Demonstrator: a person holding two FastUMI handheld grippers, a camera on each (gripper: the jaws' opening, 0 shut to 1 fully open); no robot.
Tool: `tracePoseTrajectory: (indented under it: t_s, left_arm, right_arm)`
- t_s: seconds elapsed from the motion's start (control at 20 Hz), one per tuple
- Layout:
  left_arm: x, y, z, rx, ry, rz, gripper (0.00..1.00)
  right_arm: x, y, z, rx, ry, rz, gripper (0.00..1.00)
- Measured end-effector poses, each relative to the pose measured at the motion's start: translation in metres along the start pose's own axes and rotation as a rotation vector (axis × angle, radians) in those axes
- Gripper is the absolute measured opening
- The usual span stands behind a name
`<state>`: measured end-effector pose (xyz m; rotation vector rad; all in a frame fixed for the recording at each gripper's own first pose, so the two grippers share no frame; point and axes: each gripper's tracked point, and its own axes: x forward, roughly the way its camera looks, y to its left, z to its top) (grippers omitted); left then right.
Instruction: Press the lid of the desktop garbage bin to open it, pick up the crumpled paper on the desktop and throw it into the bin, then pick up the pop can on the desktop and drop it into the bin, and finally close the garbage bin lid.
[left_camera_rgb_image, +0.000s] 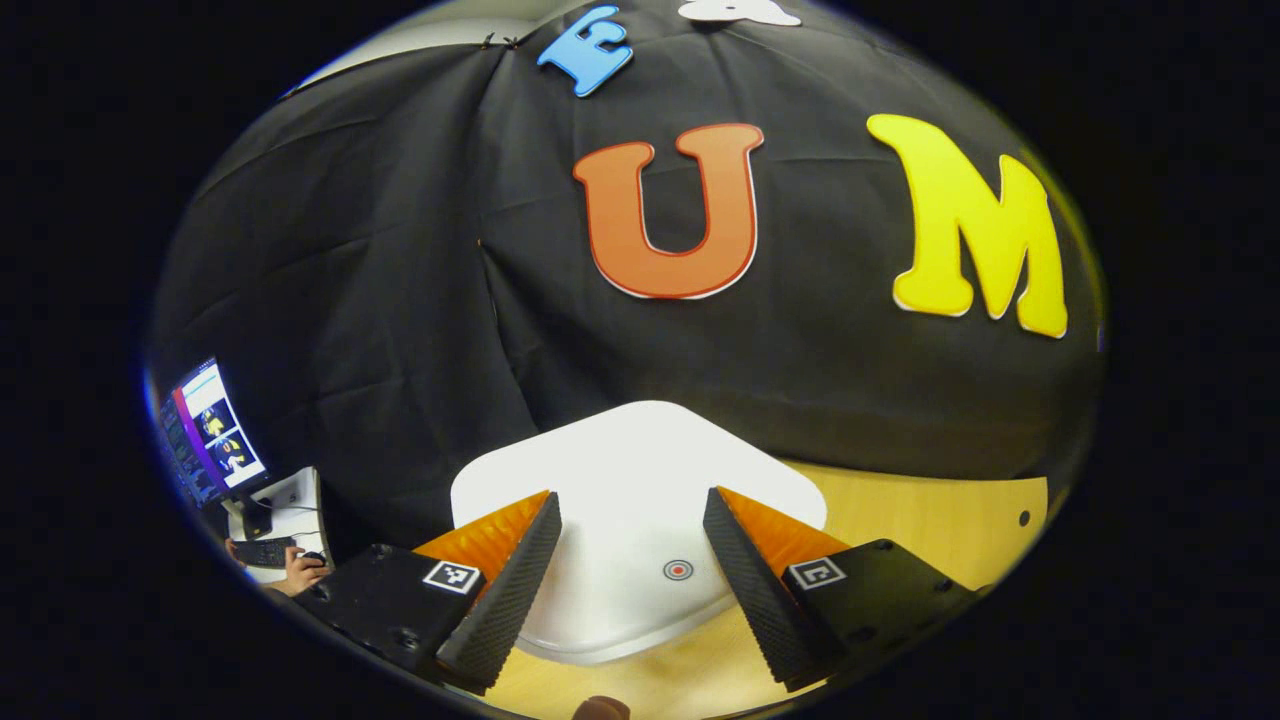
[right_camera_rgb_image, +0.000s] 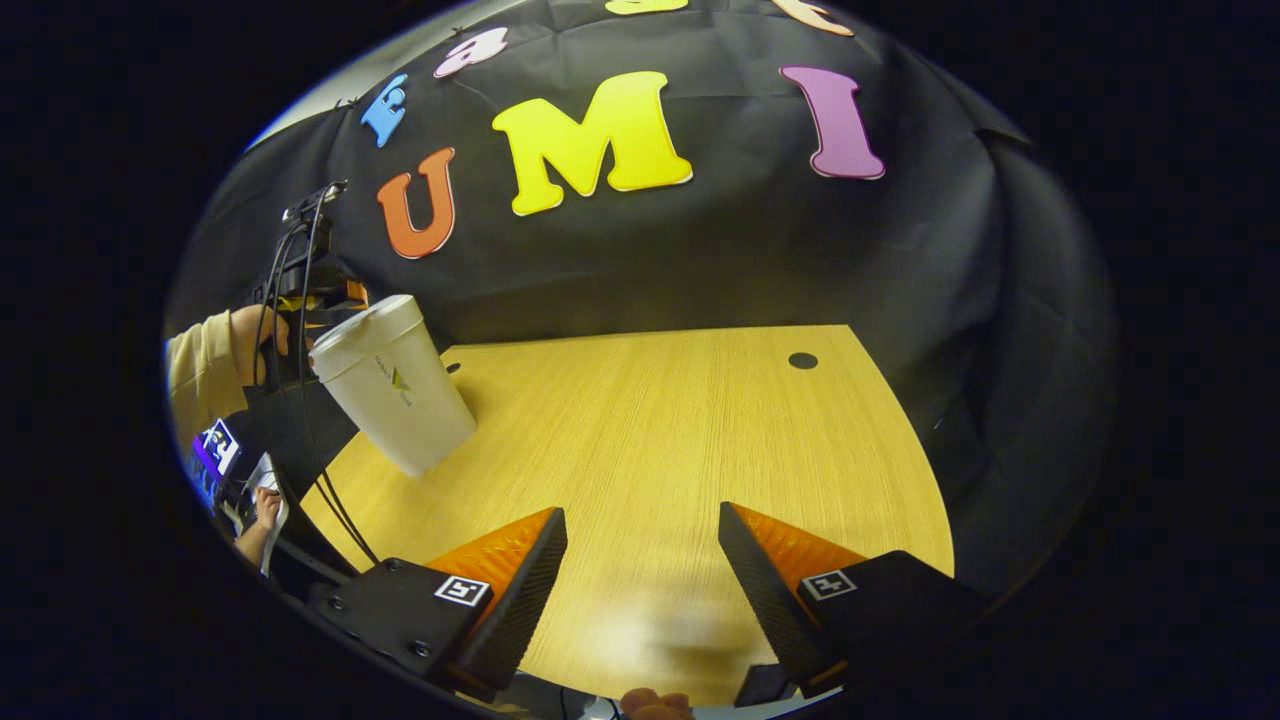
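Nearest the lens in the left gripper view, the left gripper (left_camera_rgb_image: 630, 560) has its jaws spread wide and holds nothing; they hover just above the white lid (left_camera_rgb_image: 640, 480) of the bin, which bears a small red target mark (left_camera_rgb_image: 678, 570). Seen from the right gripper view, the bin (right_camera_rgb_image: 395, 385) stands at the left of the wooden counter (right_camera_rgb_image: 680, 440), with a hand (right_camera_rgb_image: 250, 340) beside it. Over bare wood, the right gripper (right_camera_rgb_image: 640, 575) is also wide apart and empty.
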<state>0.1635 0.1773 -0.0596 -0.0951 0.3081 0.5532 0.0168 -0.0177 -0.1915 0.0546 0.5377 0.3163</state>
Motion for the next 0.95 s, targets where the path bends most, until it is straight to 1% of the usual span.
tracePoseTrajectory:
  t_s: [0.1, 0.2, 0.25, 0.3, 0.35, 0.55, 0.75, 0.95]
  left_arm:
    - [-0.025, 0.001, 0.021, -0.005, -0.076, -0.033, 0.98]
    - [-0.054, 0.001, 0.033, 0.001, -0.129, -0.067, 0.98]
    - [-0.070, -0.001, 0.035, -0.010, -0.147, -0.090, 0.98]
    - [-0.085, -0.004, 0.035, -0.021, -0.170, -0.116, 0.98]
    - [-0.101, -0.002, 0.033, -0.026, -0.183, -0.142, 0.99]
    - [-0.155, 0.008, 0.027, 0.035, -0.254, -0.215, 0.98]
    - [-0.192, 0.009, 0.000, 0.007, -0.224, -0.298, 0.98]
    - [-0.207, 0.017, -0.023, 0.003, -0.208, -0.332, 0.98]
  right_arm:
    - [-0.006, 0.005, 0.009, -0.016, -0.032, -0.005, 0.96]
    - [-0.012, 0.013, 0.022, -0.022, -0.072, -0.010, 0.96]
    - [-0.015, 0.016, 0.029, -0.021, -0.097, -0.016, 0.94]
    - [-0.017, 0.021, 0.037, -0.016, -0.120, -0.024, 0.96]
    - [-0.022, 0.024, 0.044, -0.007, -0.143, -0.029, 0.96]
    - [-0.036, 0.041, 0.080, 0.038, -0.252, -0.048, 0.97]
    - [-0.053, 0.055, 0.113, 0.016, -0.346, -0.099, 0.97]
    - [-0.070, 0.086, 0.136, -0.039, -0.432, -0.096, 0.96]
